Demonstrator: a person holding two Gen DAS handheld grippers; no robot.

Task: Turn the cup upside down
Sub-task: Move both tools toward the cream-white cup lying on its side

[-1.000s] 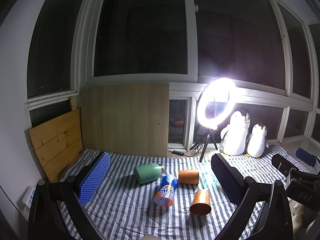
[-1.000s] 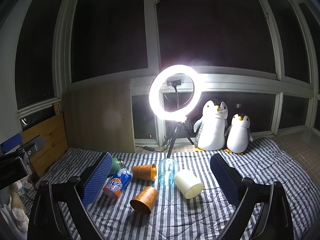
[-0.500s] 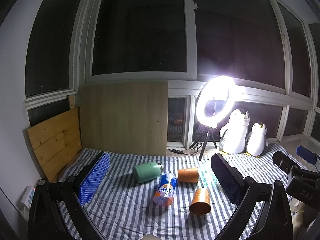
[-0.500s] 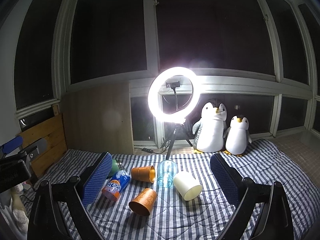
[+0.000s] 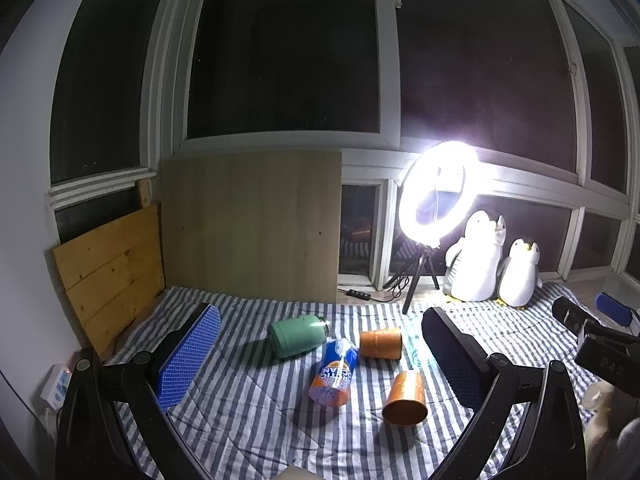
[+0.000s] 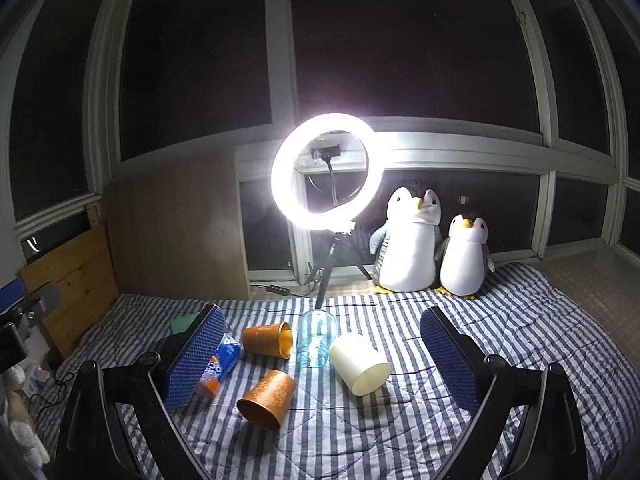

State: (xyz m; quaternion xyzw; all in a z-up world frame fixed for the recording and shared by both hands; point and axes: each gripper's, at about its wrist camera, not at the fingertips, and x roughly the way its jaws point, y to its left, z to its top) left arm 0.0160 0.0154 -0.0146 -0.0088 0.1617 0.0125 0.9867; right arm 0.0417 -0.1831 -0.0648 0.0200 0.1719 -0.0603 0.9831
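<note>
Clearly both hand-held grippers, left point(image 5: 320, 356) and right point(image 6: 320, 356), hover spread wide and empty; approach the cream cup point(image 6: 360, 364) lying sideways on the bed point(image 6: 520, 332) at twelve o'clock, pinching its wall squarely.

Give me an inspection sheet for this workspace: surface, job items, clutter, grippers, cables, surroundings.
Surface: striped quilt, lightly wrinkled.
Job's things: two copper cups on their sides, the near one and the far one; cream cup on its side, mouth toward the camera; clear blue cup already upside down.
Clutter: green flask and orange-and-blue drink carton, both lying down.
Grippers: left gripper and right gripper both open, holding nothing, back from the cups.
Cables: black lead with inline switch along the sill by the tripod.
Surroundings: lit ring light, two plush penguins, wooden boards, dark windows.
</note>
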